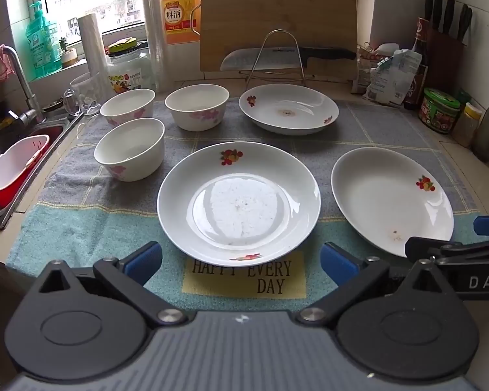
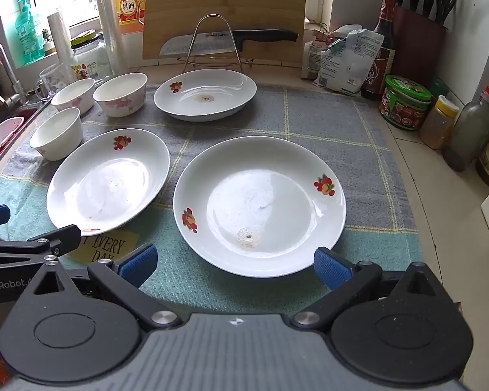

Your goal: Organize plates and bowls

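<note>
Three plates and three bowls are sitting on the cloth (image 1: 81,228) covering the surface. The near-middle plate (image 1: 238,203) is lying just ahead of the left hand-held gripper (image 1: 241,262), whose jaws are standing spread wide with nothing between them. The near-right plate (image 2: 259,205) is lying just ahead of the right hand-held gripper (image 2: 234,265), which is likewise gaping and holding nothing. The far plate (image 1: 288,109) is resting well apart from both, near the wire rack (image 1: 275,58) that is carrying one knife (image 1: 287,57) in front of one cutting board (image 1: 277,9). The bowls are clustering at the far left: one near bowl (image 1: 129,150), one far-left bowl (image 1: 127,107) and one middle bowl (image 1: 197,107), all upright, none stacked. Every plate is lying flat and separate.
</note>
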`<state>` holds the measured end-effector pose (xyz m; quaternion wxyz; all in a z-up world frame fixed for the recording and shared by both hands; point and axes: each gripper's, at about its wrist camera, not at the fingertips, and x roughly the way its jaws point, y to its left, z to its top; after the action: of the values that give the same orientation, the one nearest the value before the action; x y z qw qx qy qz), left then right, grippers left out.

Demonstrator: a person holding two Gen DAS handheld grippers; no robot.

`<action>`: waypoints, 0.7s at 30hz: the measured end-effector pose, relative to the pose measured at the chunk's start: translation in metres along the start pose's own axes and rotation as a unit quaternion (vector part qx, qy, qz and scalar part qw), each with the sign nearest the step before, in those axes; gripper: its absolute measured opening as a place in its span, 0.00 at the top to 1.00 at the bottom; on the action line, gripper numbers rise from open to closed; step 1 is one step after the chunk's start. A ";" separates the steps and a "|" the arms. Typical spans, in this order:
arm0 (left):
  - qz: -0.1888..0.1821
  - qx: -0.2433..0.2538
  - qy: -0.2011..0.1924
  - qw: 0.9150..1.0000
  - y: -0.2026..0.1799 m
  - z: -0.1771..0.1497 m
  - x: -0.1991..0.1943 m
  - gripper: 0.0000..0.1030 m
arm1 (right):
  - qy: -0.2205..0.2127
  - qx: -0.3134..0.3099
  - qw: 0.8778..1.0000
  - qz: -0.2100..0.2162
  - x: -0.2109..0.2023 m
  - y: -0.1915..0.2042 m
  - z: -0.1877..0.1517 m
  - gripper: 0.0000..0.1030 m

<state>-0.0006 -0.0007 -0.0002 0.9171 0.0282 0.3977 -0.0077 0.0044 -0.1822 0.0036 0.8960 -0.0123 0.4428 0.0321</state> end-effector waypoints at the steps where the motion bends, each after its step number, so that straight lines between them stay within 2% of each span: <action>1: -0.001 0.000 0.000 1.000 -0.001 0.000 0.000 0.01 | -0.001 0.000 1.000 0.000 0.000 -0.001 -0.001 0.00; 14: -0.001 -0.009 -0.002 1.000 0.005 0.007 -0.009 0.01 | -0.004 -0.001 1.000 -0.001 -0.002 0.010 0.008 0.00; 21: 0.001 -0.008 -0.003 1.000 0.004 0.009 -0.011 0.01 | -0.011 -0.005 1.000 0.005 -0.007 0.003 0.004 0.00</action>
<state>-0.0015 0.0031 0.0144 0.9185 0.0208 0.3949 -0.0035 0.0027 -0.1789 0.0118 0.9007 -0.0139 0.4326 0.0385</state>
